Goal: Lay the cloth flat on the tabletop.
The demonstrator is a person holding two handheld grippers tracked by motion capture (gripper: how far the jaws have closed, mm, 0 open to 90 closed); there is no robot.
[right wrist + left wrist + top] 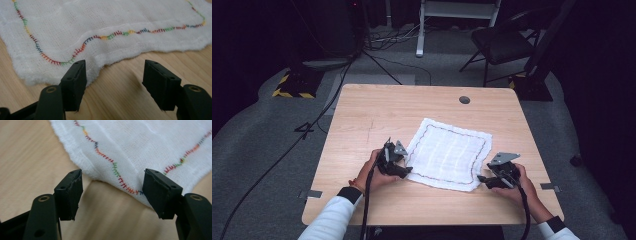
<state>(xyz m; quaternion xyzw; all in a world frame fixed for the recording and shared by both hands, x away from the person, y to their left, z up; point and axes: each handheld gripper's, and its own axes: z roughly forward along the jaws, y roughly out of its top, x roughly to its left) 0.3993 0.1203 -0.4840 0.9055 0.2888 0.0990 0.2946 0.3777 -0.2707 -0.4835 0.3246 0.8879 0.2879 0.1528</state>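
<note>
Light wooden table (377, 115), rounded corners, a dark round grommet (464, 99) near its far edge. Grey carpet floor (257, 150) all around. Black curtains or darkness on both sides. Beyond the table: a dark folding chair (502, 45), white frame legs (421, 30), loose cables (387, 40) on the floor, a base with yellow-black hazard tape (292, 87). Light falls from above; the edges stay dim.

White cloth (447, 155) with multicoloured stitched border on light wooden table (377, 115).
</note>
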